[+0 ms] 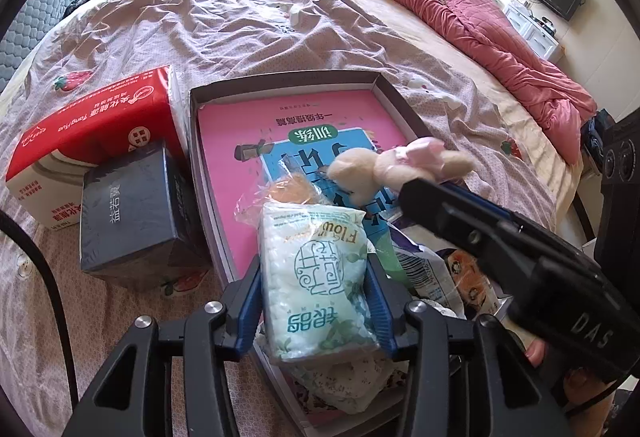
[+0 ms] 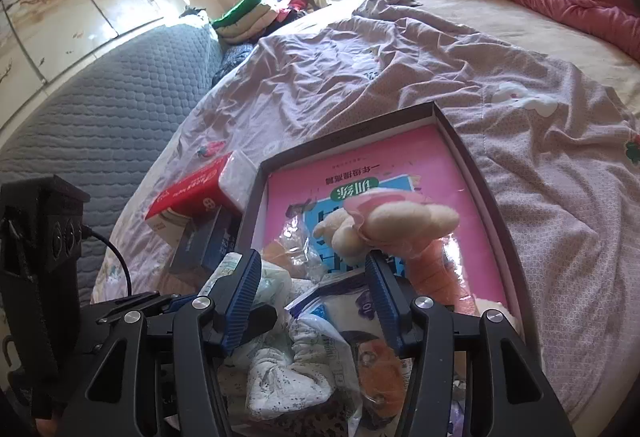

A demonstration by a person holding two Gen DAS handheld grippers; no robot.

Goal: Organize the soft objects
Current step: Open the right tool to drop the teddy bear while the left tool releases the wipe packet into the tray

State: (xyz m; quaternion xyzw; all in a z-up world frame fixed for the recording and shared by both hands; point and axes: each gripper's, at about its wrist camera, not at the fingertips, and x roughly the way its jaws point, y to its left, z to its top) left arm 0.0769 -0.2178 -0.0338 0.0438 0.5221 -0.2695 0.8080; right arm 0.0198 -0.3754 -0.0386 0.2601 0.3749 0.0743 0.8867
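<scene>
A pale green tissue pack (image 1: 316,269) stands upright between the blue pads of my left gripper (image 1: 314,265), which is shut on it over the near end of a dark shallow box (image 1: 288,81). A pink book (image 1: 320,117) lies flat in that box. In the right wrist view my right gripper (image 2: 312,261) is open with nothing pressed between its pads. A cream plush toy with a pink bow (image 2: 400,225) sits just beyond the right fingertip, over the book. In the left wrist view the same toy (image 1: 400,165) is at the tip of the right gripper (image 1: 420,193).
A red tissue box (image 1: 92,125) and a dark blue box (image 1: 132,213) sit left of the dark box on the crumpled bedsheet. Plastic packs (image 2: 372,357), floral cloth (image 2: 280,377) and an orange plush (image 2: 436,269) crowd its near end. A pink quilt (image 1: 460,17) lies along the bed's far right.
</scene>
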